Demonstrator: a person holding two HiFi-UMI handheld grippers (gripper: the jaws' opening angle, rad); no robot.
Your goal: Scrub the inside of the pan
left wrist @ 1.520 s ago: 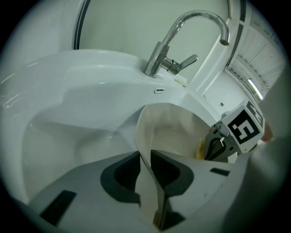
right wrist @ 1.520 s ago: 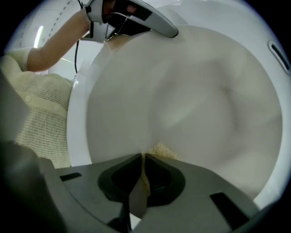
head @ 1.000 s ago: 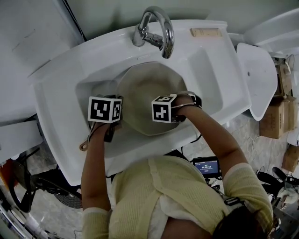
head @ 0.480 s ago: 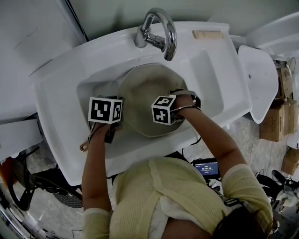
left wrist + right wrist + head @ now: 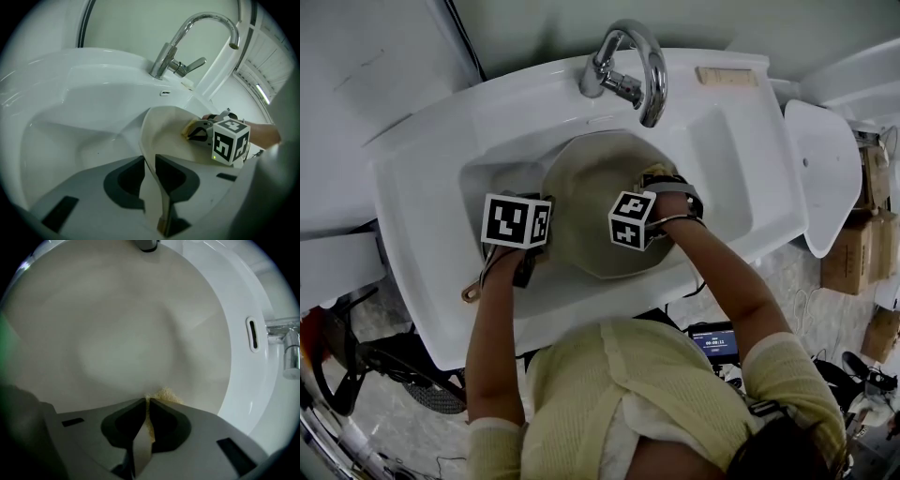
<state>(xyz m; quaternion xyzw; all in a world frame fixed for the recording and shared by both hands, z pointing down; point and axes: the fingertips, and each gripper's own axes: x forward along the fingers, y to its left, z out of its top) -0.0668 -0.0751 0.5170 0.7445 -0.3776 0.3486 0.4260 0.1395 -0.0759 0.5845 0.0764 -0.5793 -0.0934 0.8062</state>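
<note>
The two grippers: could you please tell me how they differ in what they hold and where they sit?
The left gripper is clamped on the pan at its thin rim; the right gripper is clamped on a yellow sponge. The left gripper sits at the pan's left edge; the right gripper reaches inside, sponge against the pan's inner surface. Both are shut on something, over the sink.

Most of sponge (image 5: 165,393) buried between right gripper (image 5: 146,401) jaws; only yellow tip shows. Picture edge cuts faucet (image 5: 287,350). Head view: left gripper (image 5: 149,164) covers most of pan (image 5: 586,202) handle; screen (image 5: 714,340) print unreadable.
</note>
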